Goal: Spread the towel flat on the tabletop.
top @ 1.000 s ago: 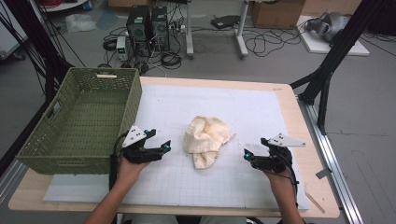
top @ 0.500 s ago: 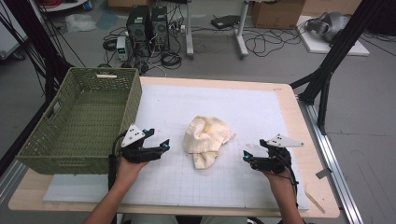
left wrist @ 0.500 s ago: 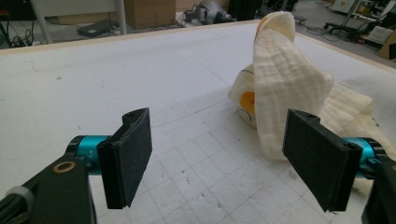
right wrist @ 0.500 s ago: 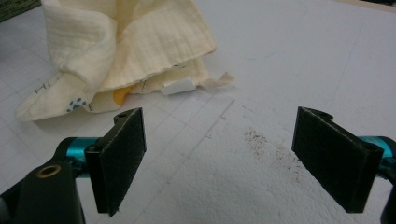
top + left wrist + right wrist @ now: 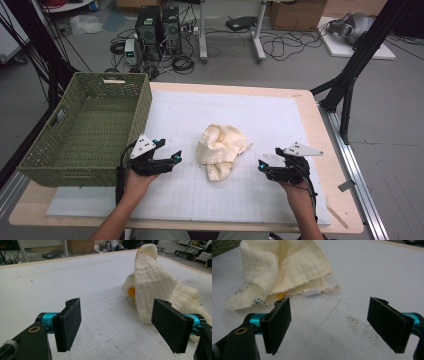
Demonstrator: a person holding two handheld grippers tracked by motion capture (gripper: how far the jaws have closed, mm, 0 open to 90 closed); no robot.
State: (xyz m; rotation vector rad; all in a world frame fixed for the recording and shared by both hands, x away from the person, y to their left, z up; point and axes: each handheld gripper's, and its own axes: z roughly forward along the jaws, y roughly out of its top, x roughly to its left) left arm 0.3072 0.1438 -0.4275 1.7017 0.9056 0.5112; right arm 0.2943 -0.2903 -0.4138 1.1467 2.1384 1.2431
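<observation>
The crumpled cloth (image 5: 220, 150) lies mid-mat between my 2 tools. My left gripper (image 5: 170, 161) sits released; my right gripper (image 5: 264, 167), jaws just narrowing on nothing, looks slightly nearer to it.

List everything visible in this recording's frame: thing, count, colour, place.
cloth: 1, cream, crumpled mid-mat between the grippers
basket: 1, green, on the table's left edge
mat: 1, white gridded, covering the table
table: 1, light wood
computer towers: 2, black, on the floor behind the table
cardboard box: 1, brown, floor at back
left gripper: 1, black, open, left of the cloth
right gripper: 1, black, open with nothing between its jaws, which have just been closing a little, right of the cloth
</observation>
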